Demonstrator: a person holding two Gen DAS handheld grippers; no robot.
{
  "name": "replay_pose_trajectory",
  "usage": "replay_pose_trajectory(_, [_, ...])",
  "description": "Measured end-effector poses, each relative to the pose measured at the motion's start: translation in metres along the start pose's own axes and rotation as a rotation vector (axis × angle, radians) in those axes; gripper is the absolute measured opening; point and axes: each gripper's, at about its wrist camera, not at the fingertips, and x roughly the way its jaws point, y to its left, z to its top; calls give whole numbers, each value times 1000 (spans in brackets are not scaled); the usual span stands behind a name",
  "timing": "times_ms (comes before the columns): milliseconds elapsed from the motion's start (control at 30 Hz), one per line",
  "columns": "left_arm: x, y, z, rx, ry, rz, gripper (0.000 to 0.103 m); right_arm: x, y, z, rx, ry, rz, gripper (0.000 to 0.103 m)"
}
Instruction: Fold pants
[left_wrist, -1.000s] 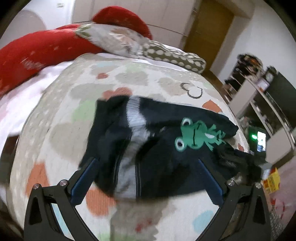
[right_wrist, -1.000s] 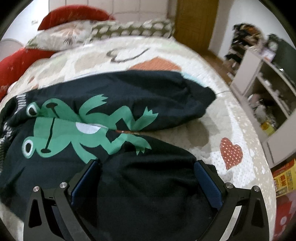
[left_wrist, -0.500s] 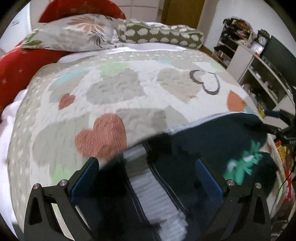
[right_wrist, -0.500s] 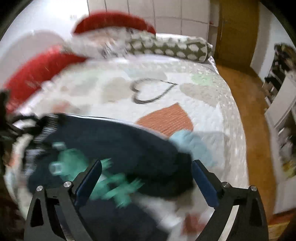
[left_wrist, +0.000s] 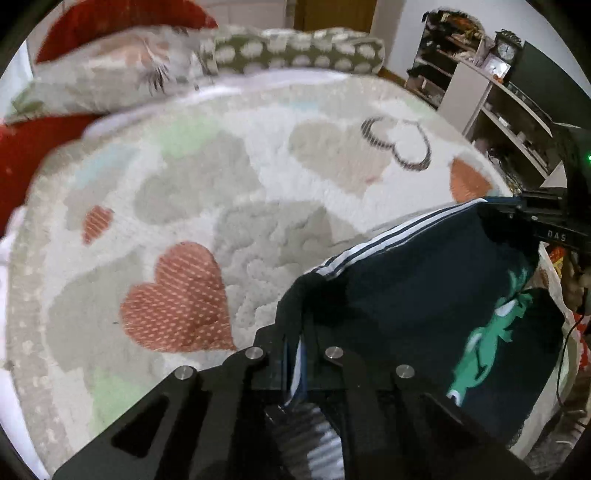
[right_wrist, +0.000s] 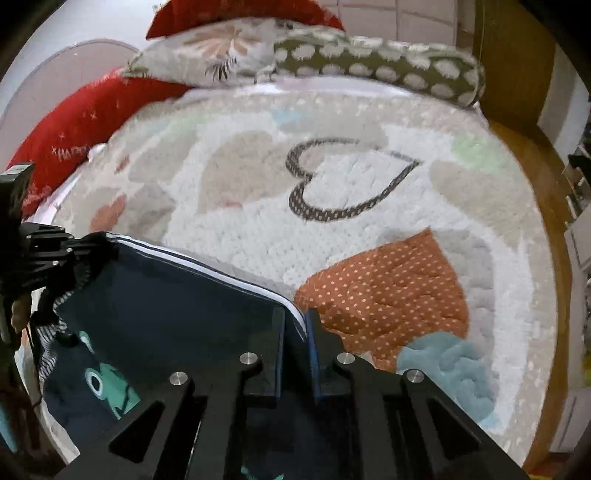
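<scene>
Dark navy pants (left_wrist: 413, 295) with a green frog print and a white-striped edge hang stretched between my two grippers above the bed. My left gripper (left_wrist: 295, 350) is shut on the pants at their left corner, the fabric pinched between its blue pads. My right gripper (right_wrist: 303, 332) is shut on the pants (right_wrist: 177, 306) at the other corner, the white-striped edge running into its pads. Each gripper shows in the other's view: the right gripper (left_wrist: 517, 208) at the far right, the left gripper (right_wrist: 74, 243) at the far left.
A quilt with hearts (left_wrist: 177, 302) (right_wrist: 388, 295) covers the bed. Pillows (right_wrist: 369, 62) and a red cushion (right_wrist: 81, 122) lie at its far end. Shelves with clutter (left_wrist: 491, 85) stand to the right, and a wooden floor (right_wrist: 535, 177) runs beside the bed.
Both grippers were open over the crumpled pants; they have since shut on opposite corners and lifted, so the pants now hang stretched between them.
</scene>
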Motion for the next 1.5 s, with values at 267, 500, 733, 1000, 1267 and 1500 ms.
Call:
replay_pose_trajectory(267, [-113,-28,-53,-1,-234,26,4,-82,33,-34,5,-160,55,11])
replay_pose_trajectory(500, [-117,-51,-156,-71,-230,137,6,-105,66,-126,60,-175,189,11])
replay_pose_trajectory(733, [-99,-63,-210,-98,-117,185,12,-105,76,-202,163,-192,90,11])
replay_pose_trajectory(1000, [-175,-57,-244,-248,-305,206,45,-189,64,-211,216,-467,-152,101])
replay_pose_trajectory(1267, [-195,-48,-260,-310,-335,239,46,-108,24,-149,368,-261,-79,83])
replay_pose_trajectory(1500, [-194,-40,-266,-346,-343,225,47,-88,22,-149,406,-209,10,8])
